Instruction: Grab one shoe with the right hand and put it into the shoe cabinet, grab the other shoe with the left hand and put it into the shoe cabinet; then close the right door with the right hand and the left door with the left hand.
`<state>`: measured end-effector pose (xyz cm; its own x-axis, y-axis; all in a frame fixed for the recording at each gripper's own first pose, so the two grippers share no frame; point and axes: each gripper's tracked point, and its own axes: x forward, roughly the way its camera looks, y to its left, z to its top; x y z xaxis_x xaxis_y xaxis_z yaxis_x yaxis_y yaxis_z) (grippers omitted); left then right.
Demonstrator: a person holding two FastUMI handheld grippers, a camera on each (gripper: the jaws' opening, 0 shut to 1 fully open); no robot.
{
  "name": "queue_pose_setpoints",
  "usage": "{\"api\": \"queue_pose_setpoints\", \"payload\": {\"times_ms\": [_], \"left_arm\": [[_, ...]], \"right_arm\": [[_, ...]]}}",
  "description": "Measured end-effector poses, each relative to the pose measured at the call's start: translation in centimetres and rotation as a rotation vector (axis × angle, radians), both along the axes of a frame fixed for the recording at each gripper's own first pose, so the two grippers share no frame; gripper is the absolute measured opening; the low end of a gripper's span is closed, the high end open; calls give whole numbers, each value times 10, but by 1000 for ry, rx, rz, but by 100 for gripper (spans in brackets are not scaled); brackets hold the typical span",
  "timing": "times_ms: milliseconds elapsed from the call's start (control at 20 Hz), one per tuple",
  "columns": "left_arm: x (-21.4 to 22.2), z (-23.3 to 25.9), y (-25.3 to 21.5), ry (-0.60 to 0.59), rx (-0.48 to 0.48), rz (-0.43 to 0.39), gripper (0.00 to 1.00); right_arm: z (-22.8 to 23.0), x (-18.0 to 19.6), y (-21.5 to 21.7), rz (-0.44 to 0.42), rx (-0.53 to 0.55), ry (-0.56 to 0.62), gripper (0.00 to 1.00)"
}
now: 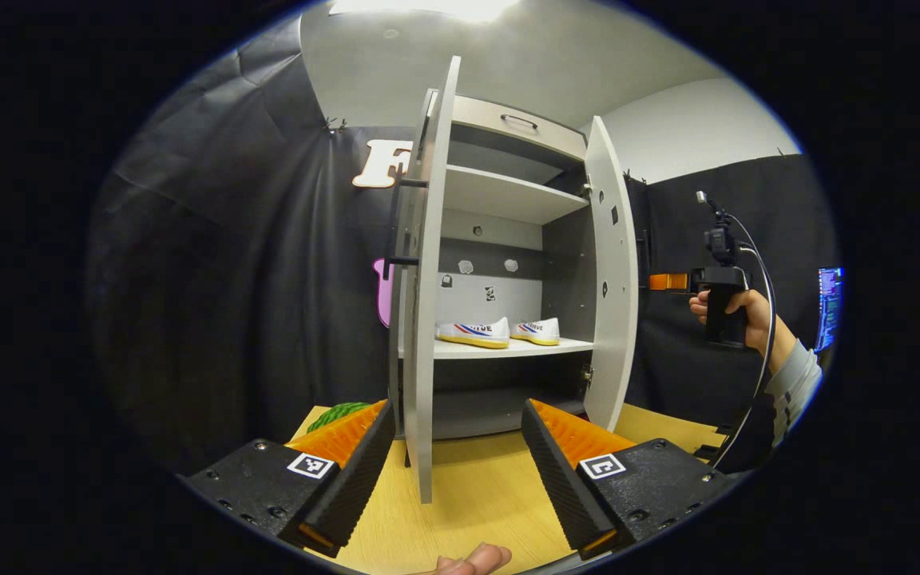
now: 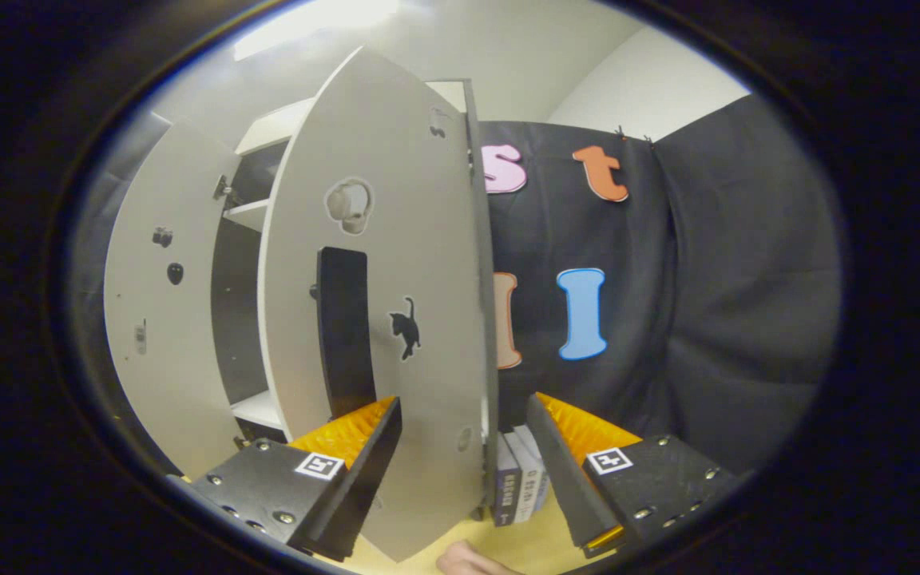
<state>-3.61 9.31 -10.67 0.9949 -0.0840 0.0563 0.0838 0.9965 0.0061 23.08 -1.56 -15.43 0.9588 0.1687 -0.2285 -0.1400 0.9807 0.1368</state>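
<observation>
Shoes first, in the left gripper view: two white canvas shoes with yellow soles [image 1: 497, 331] sit side by side on a middle shelf of the tall pale grey shoe cabinet [image 1: 508, 196], which stands on a light wooden table [image 1: 476, 495]. Both cabinet doors stand open. The left door [image 1: 426, 319] is seen almost edge-on, its black bar handle [image 1: 396, 224] on the outer face, and its lower edge lies between the spread fingers of the left gripper [image 1: 456, 455], which touch nothing. The right door [image 1: 613, 279] swings out on the far side. Beyond it, well apart from the cabinet, a person's hand in a grey sleeve [image 1: 751, 319] holds the black grip of the right gripper [image 1: 668, 281], whose finger state cannot be told from here. A fingertip [image 1: 480, 557] shows at the bottom edge, and something green [image 1: 340, 414] lies on the table behind the left finger.

In the right gripper view, the outer face of the right door [image 2: 396, 319] looms close, with a black bar handle [image 2: 344, 335] and a small black cat sticker [image 2: 406, 326]. The right gripper [image 2: 464, 447] is spread wide, the door's free edge standing between its fingers; contact cannot be told. Some upright books [image 2: 520, 475] stand low behind the door.
</observation>
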Motion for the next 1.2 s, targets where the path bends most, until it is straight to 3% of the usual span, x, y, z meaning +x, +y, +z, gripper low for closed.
{"api": "queue_pose_setpoints", "payload": {"times_ms": [100,450,600,850,950,1100,1200], "left_arm": [[0,-3,7,9,10,16,96],[-1,-6,33,17,22,78,96],[0,-9,38,31,28,97,96],[7,-4,70,33,38,175,96],[9,3,82,19,39,197,92],[22,11,96,27,37,217,95],[32,20,110,23,74,248,92]], "right_arm": [[-5,-2,17,22,15,8,96],[-22,-12,36,48,20,32,94],[-27,-21,34,59,29,40,99],[-29,-52,33,111,64,32,96],[-34,-65,23,105,46,22,97],[-42,-88,14,83,40,18,99],[-47,-107,15,82,51,20,95]]}}
